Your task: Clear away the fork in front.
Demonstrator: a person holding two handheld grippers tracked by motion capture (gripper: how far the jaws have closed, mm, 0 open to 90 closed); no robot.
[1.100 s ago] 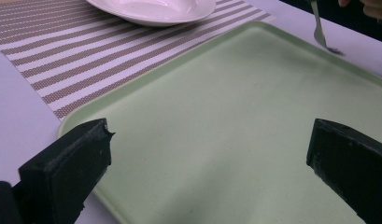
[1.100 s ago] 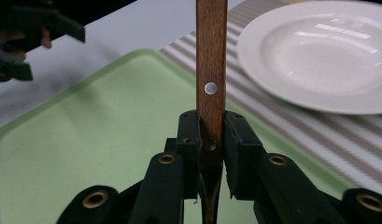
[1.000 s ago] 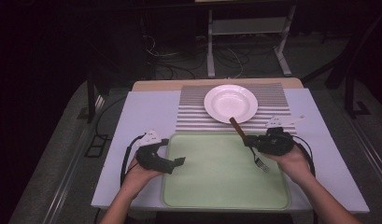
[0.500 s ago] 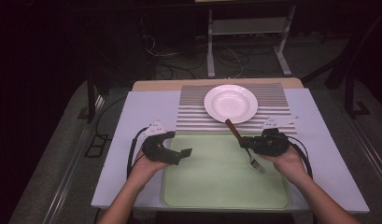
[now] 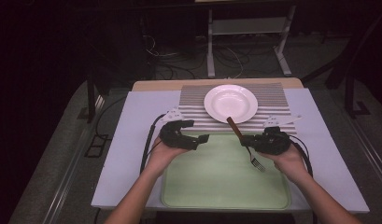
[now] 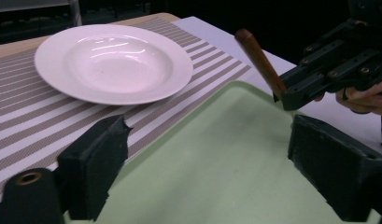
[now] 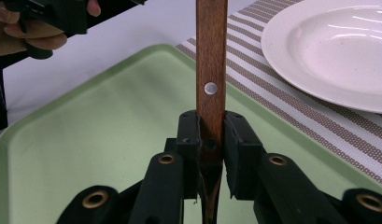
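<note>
**Dim room around a lit table**

The white table point(image 5: 132, 140) sits in a pool of light; everything beyond it falls into near darkness. Grey floor point(image 5: 53, 154) spreads on both sides. Behind the table, loose cables point(image 5: 179, 56) lie on the floor beside a pale metal stand point(image 5: 247, 32). Dark frame legs point(image 5: 90, 93) flank the table.

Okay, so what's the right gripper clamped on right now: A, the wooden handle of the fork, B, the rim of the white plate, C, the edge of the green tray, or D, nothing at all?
A: in the right gripper view the right gripper has its jaws pressed against both sides of the fork by its wooden handle, above the green tray; the white plate lies apart on the striped mat.
</note>
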